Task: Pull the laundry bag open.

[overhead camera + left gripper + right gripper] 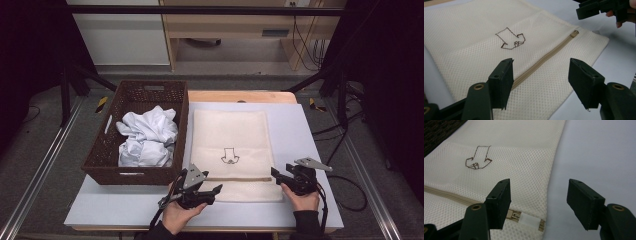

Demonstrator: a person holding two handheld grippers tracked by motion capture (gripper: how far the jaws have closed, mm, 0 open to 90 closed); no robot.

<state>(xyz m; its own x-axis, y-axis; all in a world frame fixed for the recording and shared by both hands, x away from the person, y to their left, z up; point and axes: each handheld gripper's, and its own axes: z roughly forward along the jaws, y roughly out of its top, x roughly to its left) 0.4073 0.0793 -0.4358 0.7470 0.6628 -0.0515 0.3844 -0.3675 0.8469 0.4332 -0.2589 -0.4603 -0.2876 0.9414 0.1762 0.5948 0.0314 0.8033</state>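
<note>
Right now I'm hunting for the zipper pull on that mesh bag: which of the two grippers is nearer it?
The right gripper. The zipper pull lies just past its open jaws at the mesh bag's right edge; the left gripper is at the bag's opposite end.

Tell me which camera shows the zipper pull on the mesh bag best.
The right gripper view: the zipper pull lies close up at the bag's edge, its metal shape clear. The left gripper view shows it small and farther off. In the high view the zipper is a thin line and the pull cannot be made out.

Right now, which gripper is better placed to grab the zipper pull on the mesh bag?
Right. The right gripper sits open directly over the zipper pull at the mesh bag's near right corner. The left gripper is open over mid-zipper, farther from the pull.
</note>
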